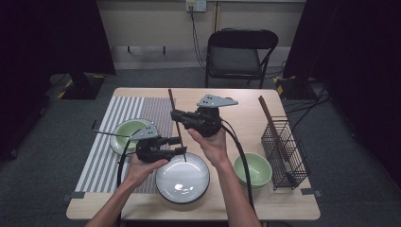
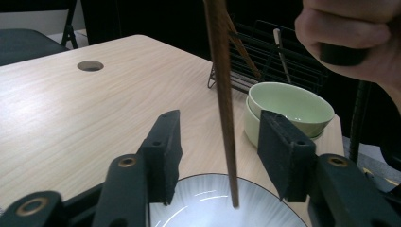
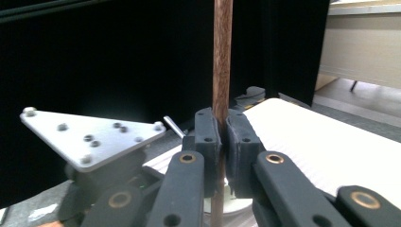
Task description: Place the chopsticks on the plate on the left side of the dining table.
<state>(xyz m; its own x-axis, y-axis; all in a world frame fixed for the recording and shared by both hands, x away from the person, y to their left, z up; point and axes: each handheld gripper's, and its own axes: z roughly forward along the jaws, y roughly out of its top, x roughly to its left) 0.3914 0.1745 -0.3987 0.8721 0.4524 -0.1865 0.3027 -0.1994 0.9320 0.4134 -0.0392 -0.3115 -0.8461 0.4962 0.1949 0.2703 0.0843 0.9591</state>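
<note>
Right gripper (image 3: 222,135) clamps the chopstick (image 2: 223,90) upright; left gripper (image 2: 217,151) jaws stand apart, chopstick between them, untouched, over the plate (image 2: 265,213).

A dark brown wooden chopstick (image 1: 177,124) stands nearly upright, its lower tip over the white plate (image 1: 183,181).

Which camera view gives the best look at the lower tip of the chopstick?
The left gripper view: the chopstick hangs between the open left gripper jaws, its tip just over the plate. The right gripper view shows the right gripper clamped on its shaft. The high view shows its whole length, small.
</note>
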